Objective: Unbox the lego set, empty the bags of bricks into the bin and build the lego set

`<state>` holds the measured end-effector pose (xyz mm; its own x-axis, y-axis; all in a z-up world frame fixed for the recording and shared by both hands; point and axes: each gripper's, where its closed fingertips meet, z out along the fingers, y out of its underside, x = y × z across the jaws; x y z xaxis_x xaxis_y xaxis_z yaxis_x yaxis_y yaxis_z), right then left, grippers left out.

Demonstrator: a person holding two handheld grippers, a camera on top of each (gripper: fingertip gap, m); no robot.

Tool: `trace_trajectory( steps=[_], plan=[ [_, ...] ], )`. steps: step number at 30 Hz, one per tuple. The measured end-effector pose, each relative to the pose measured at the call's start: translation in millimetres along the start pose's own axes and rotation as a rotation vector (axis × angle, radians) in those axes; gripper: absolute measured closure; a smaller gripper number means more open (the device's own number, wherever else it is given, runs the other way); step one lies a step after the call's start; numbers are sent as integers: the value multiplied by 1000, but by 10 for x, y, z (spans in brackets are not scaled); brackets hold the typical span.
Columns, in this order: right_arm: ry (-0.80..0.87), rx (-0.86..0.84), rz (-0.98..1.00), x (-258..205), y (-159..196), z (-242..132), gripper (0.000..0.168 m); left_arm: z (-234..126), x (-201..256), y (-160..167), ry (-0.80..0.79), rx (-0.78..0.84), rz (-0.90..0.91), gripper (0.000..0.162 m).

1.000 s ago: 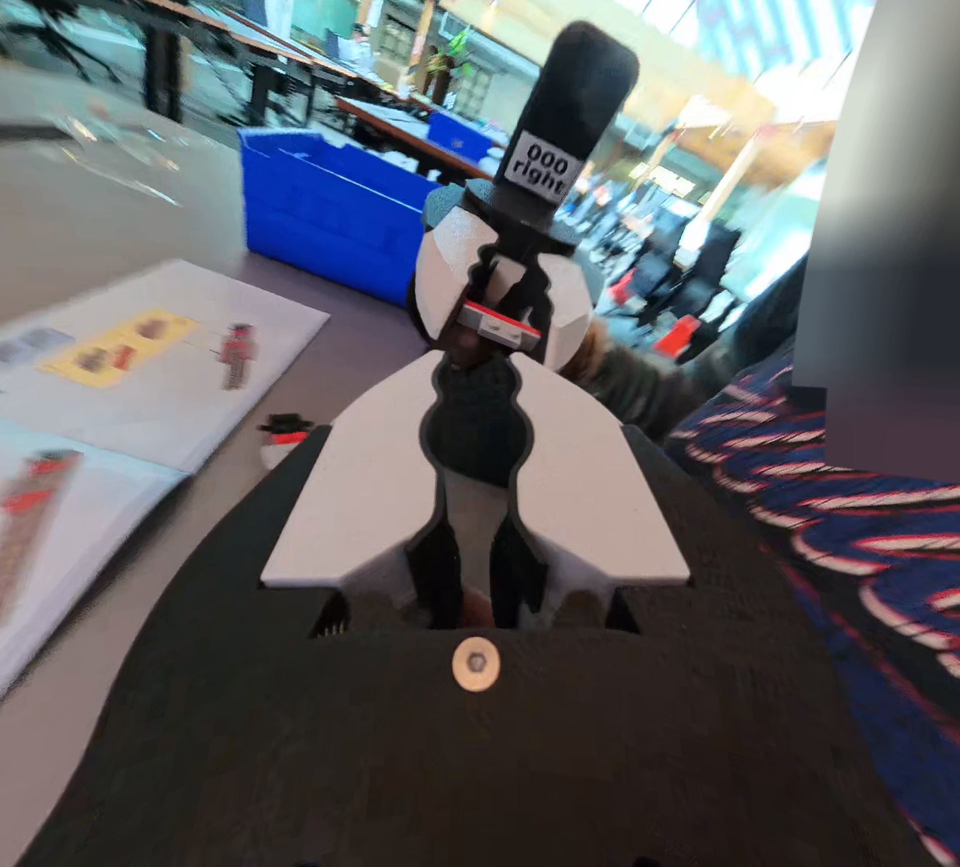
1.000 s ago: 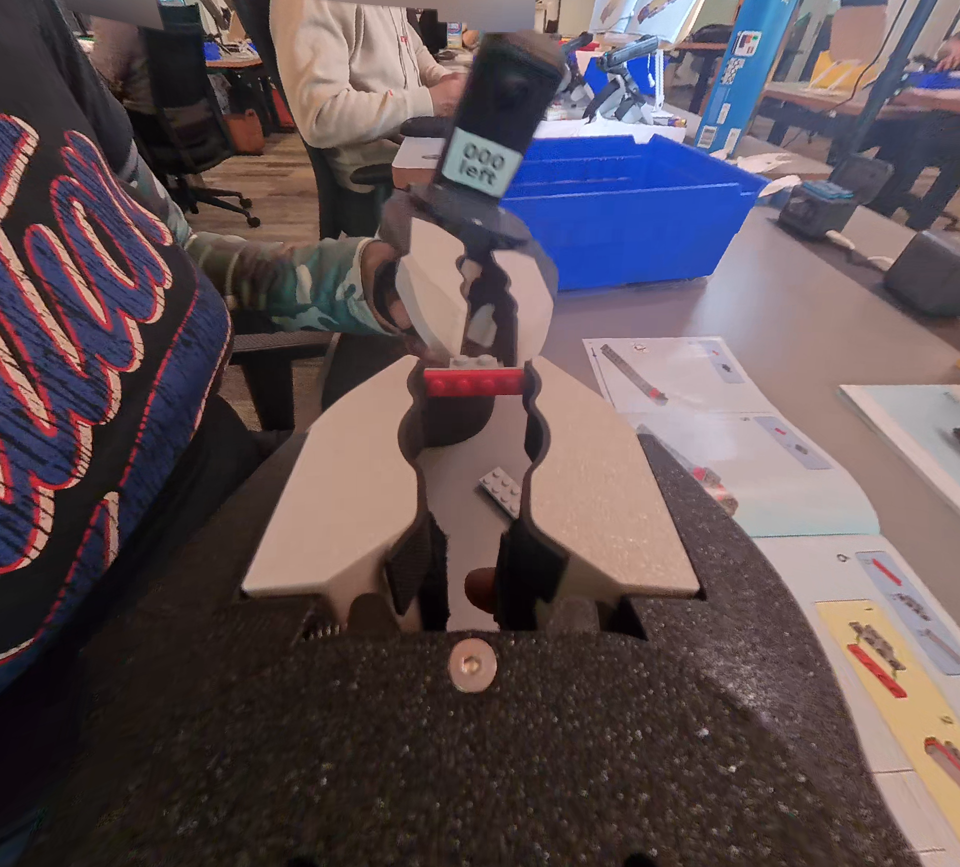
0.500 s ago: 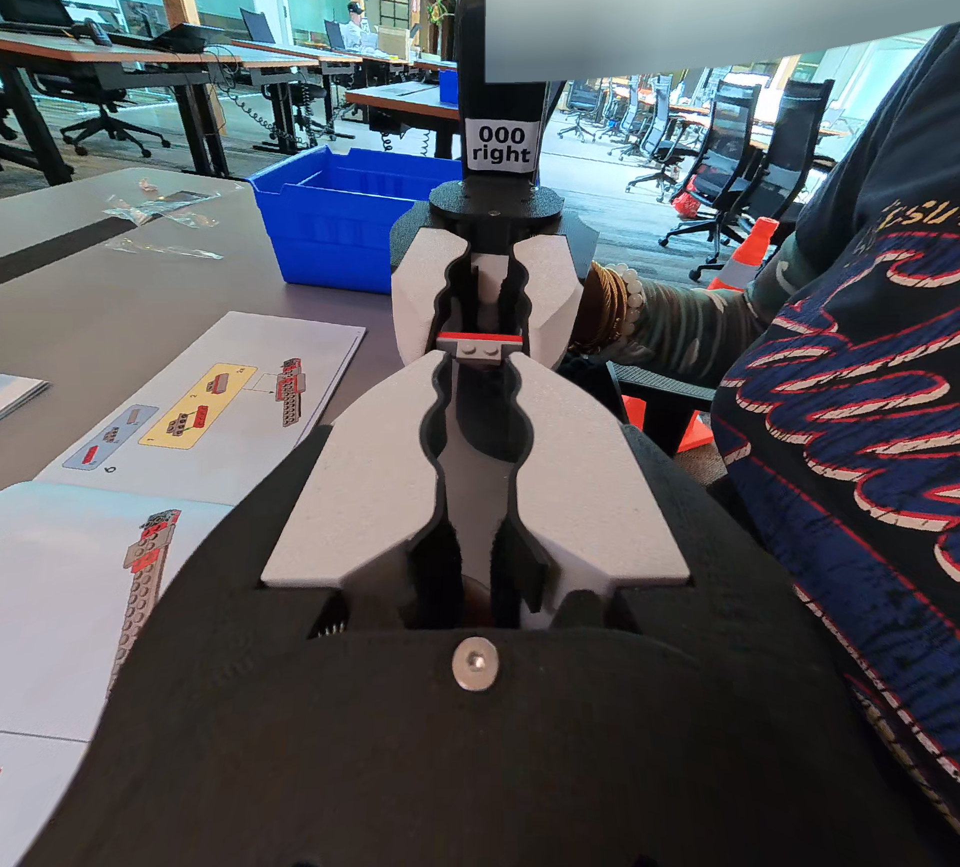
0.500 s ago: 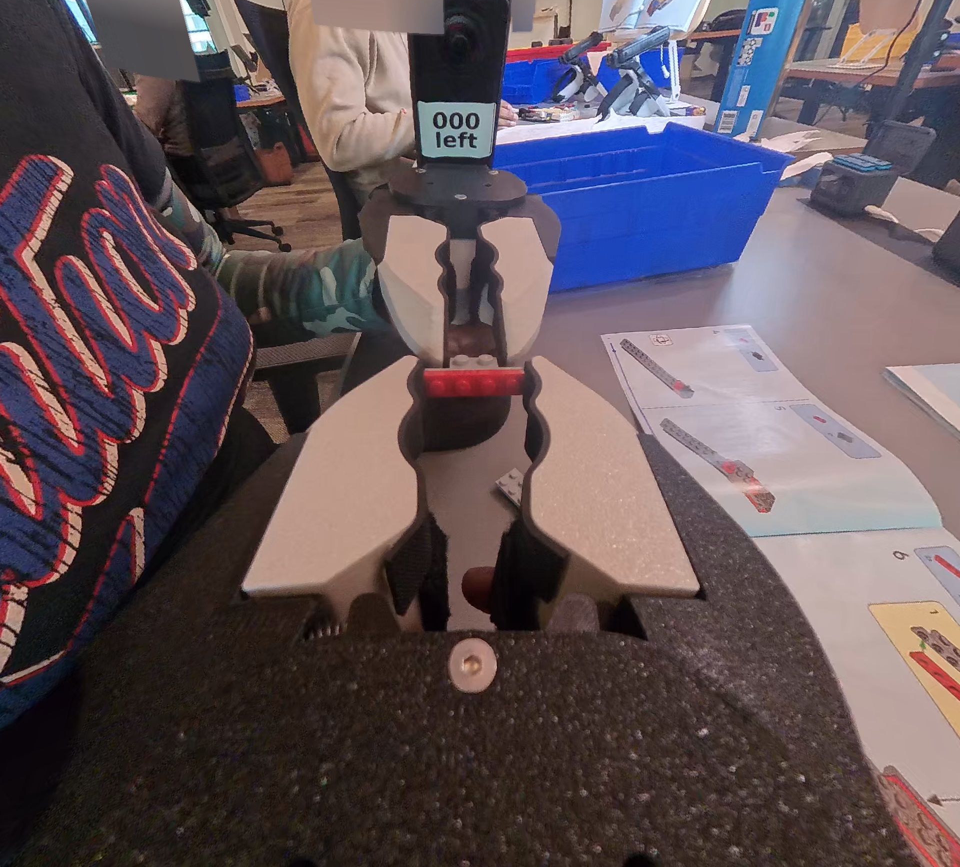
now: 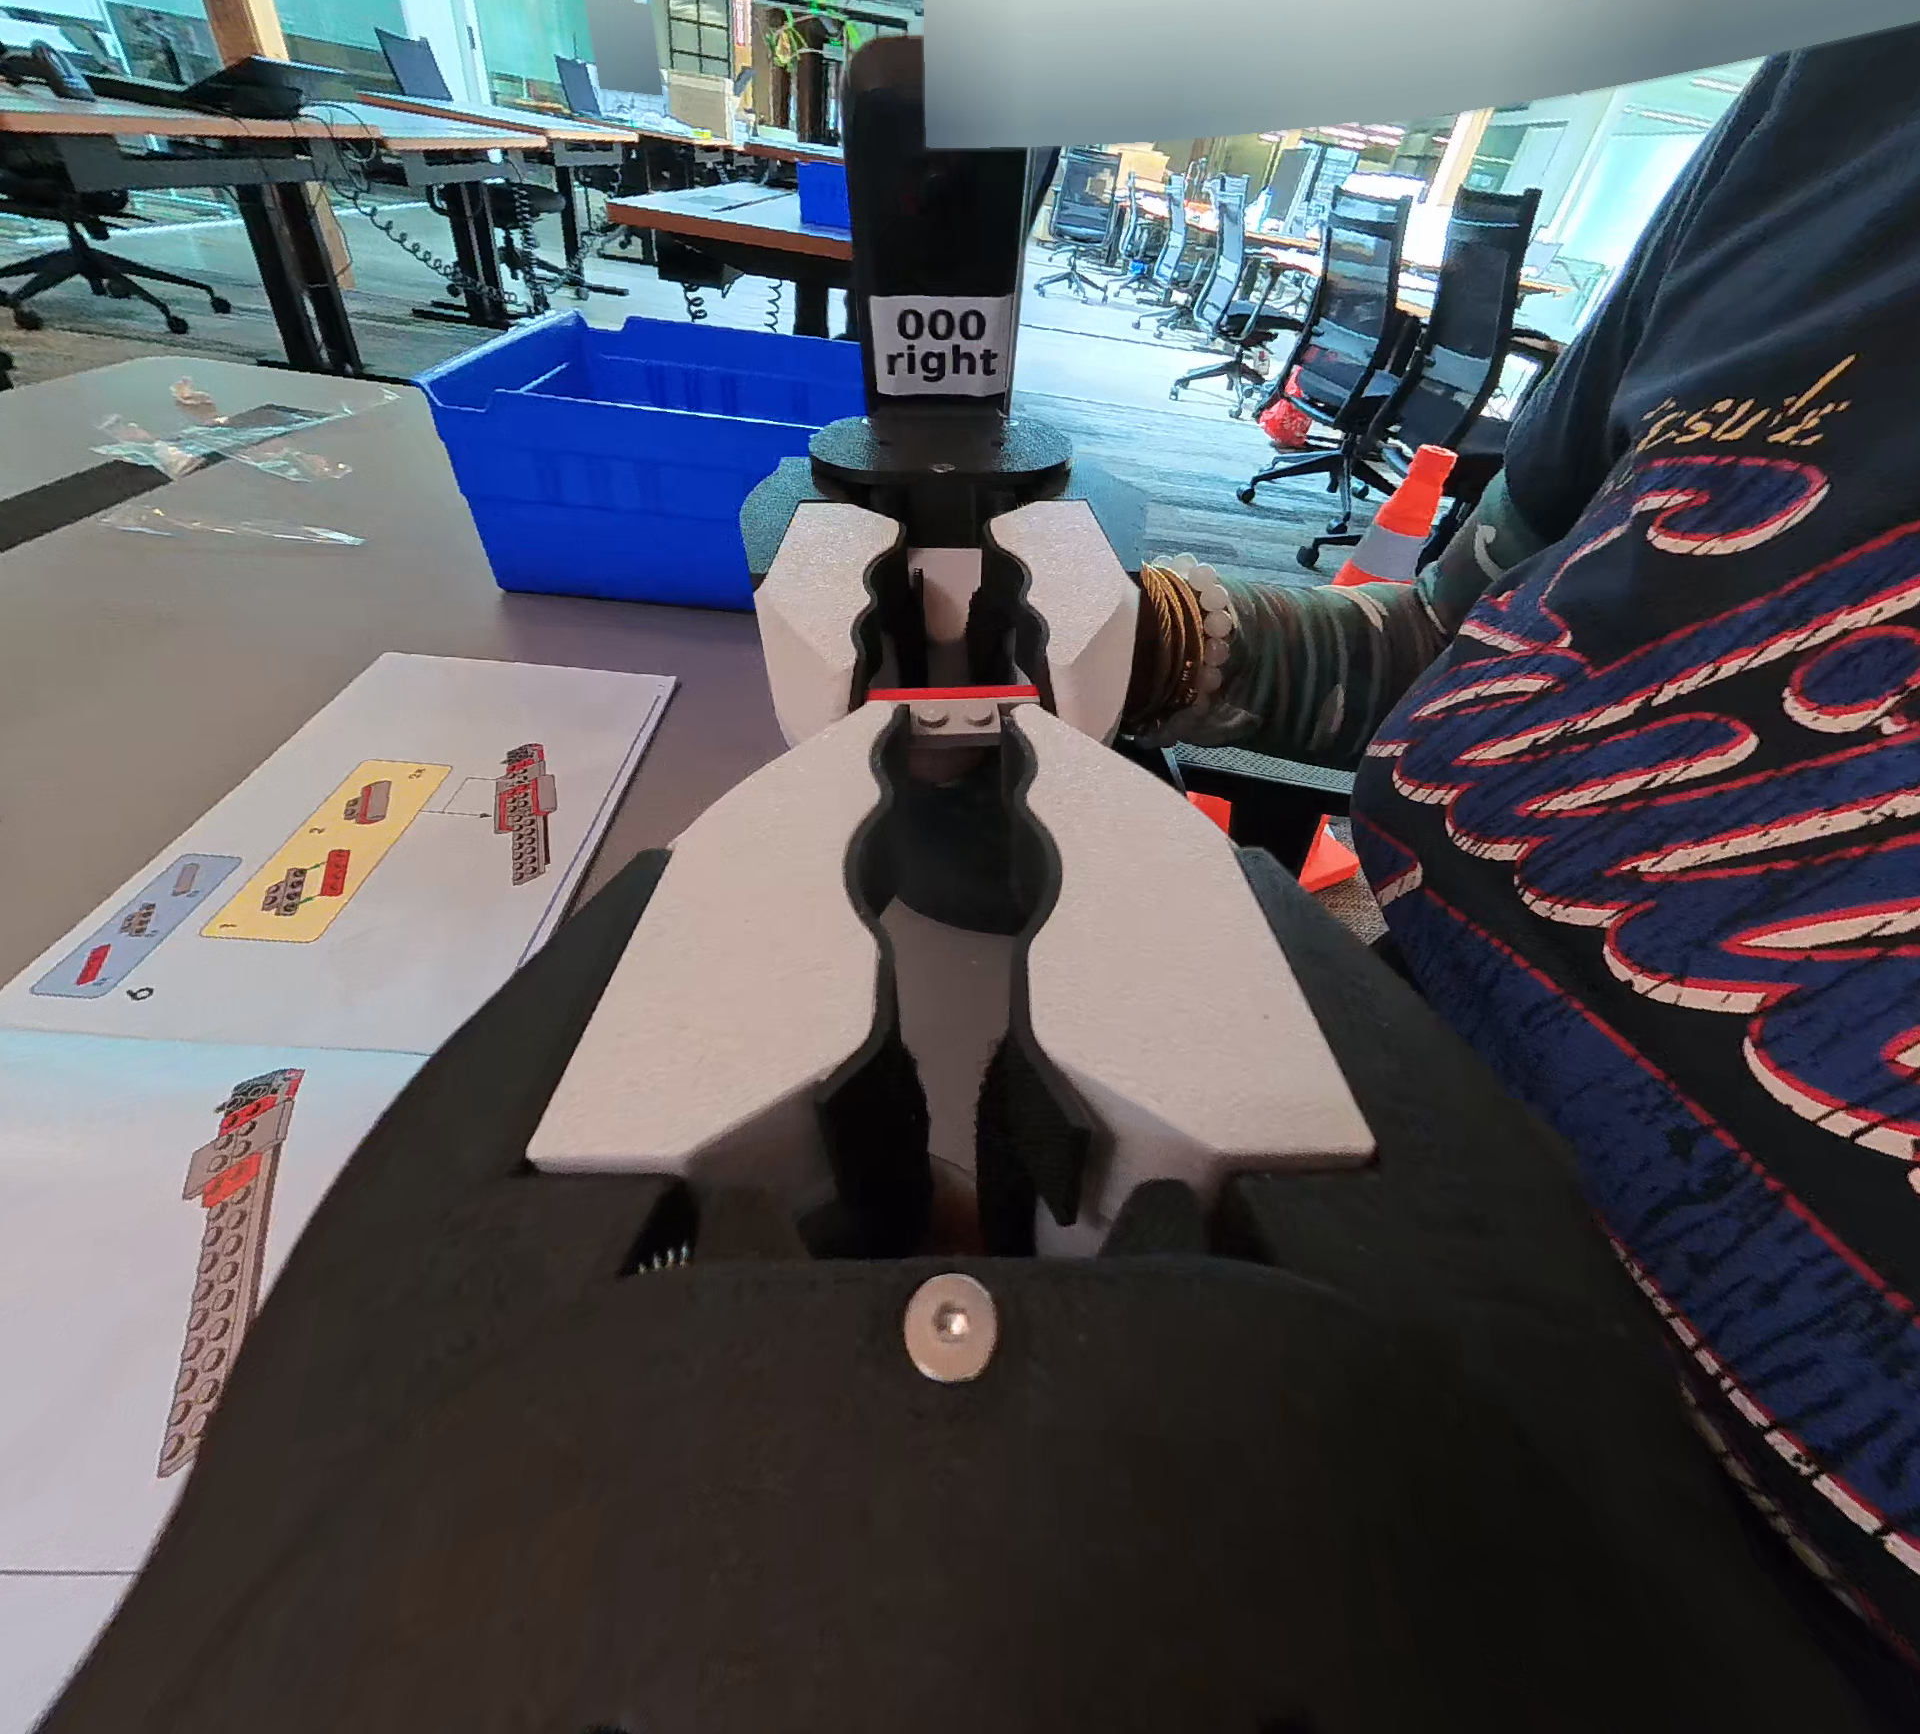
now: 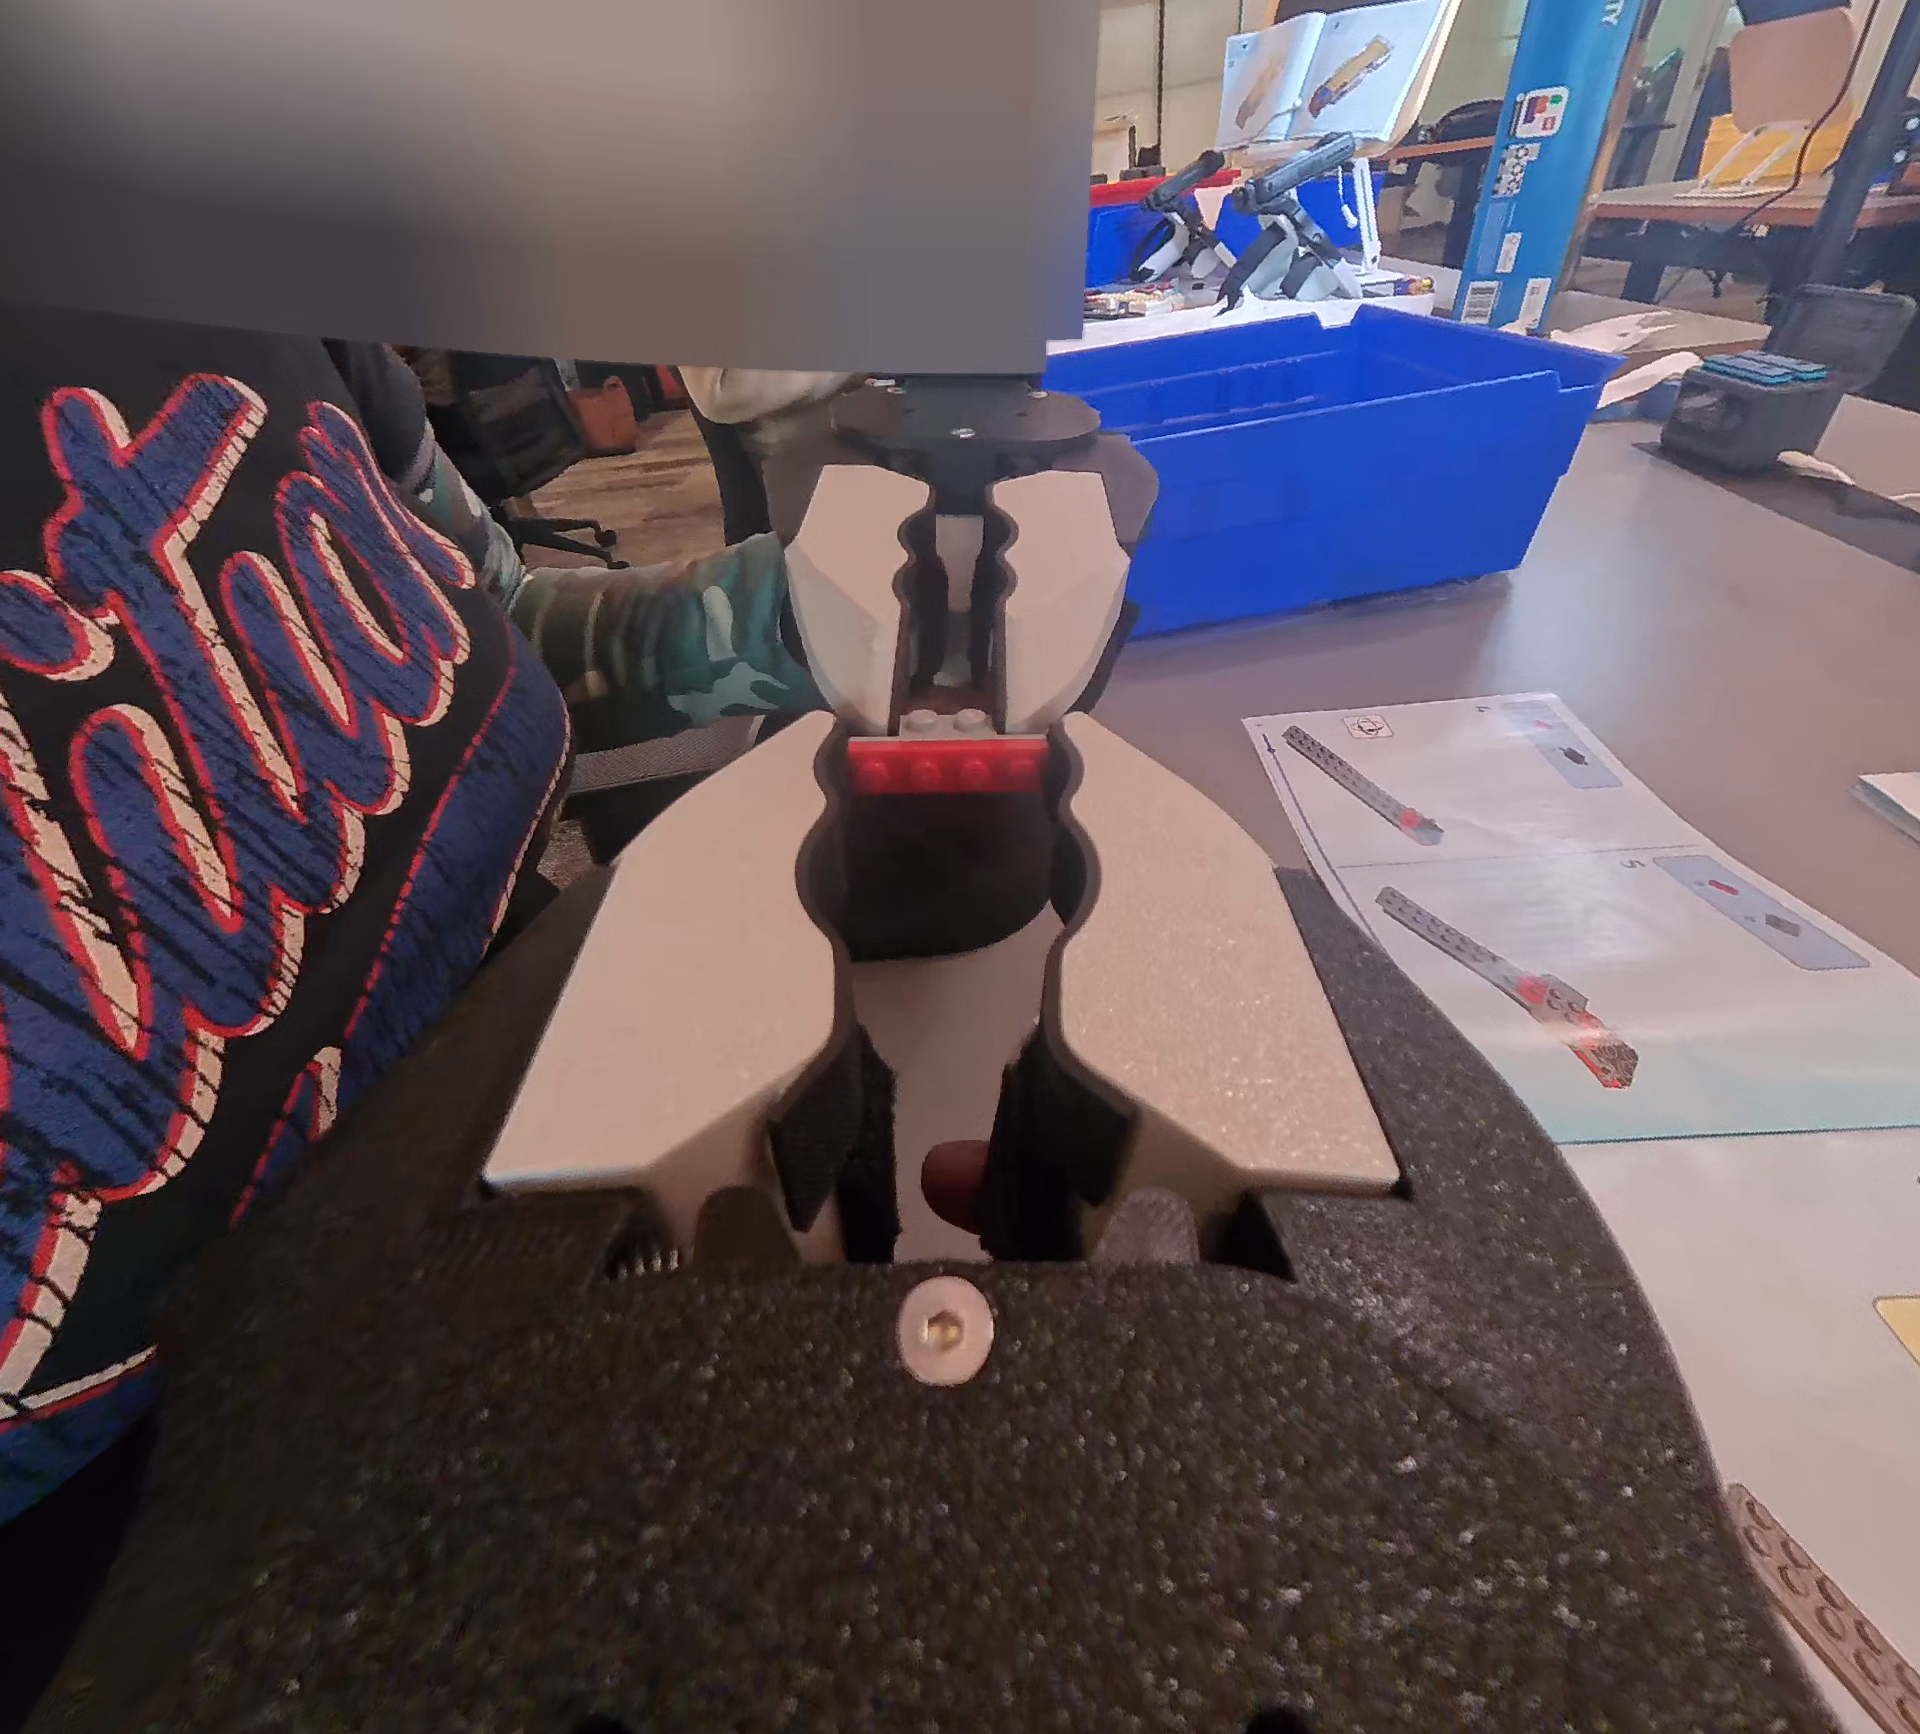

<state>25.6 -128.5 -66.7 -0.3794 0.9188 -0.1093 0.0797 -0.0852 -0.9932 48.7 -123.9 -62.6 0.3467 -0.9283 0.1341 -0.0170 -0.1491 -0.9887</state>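
Right now your left gripper [image 5: 954, 728] pinches a small grey plate [image 5: 954, 726] and your right gripper [image 6: 943, 765] grips a red plate [image 6: 943, 768] — the two pieces meet tip to tip, in the air beside the table [image 5: 187, 645]. Both sets of fingers are clenched. Press off-square and the studs could miss — either plate may twist free and drop.

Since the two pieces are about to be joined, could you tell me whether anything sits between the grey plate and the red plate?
Nothing visible does: the grey plate in the left gripper meets the red plate in the right gripper directly.
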Motion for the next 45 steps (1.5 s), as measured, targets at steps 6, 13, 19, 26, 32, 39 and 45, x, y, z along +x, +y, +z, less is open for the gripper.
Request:
trace_trajectory(
  steps=[6, 13, 19, 26, 32, 39, 45],
  plan=[
    [8, 34, -13, -19, -51, 12, 133, -16, 22, -49, 2, 19, 20, 146],
    [19, 83, -12, -72, -120, 58, 130, -45, 65, -127, -23, 48, 51, 144],
    [9, 85, -45, -139, -150, 82, 132, -81, 146, -153, 6, 54, 68, 146],
    [-42, 144, -15, -165, -285, -17, 133, -183, 158, -235, 26, 100, 91, 146],
    [-24, 121, -76, -170, -288, 33, 136, -211, 181, -254, 43, 110, 87, 146],
    [24, 147, -114, -133, -325, 30, 136, -225, 125, -274, -22, 98, 104, 143],
    [20, 129, -118, -137, -305, 50, 136, -217, 133, -249, -21, 77, 118, 145]
  ],
)
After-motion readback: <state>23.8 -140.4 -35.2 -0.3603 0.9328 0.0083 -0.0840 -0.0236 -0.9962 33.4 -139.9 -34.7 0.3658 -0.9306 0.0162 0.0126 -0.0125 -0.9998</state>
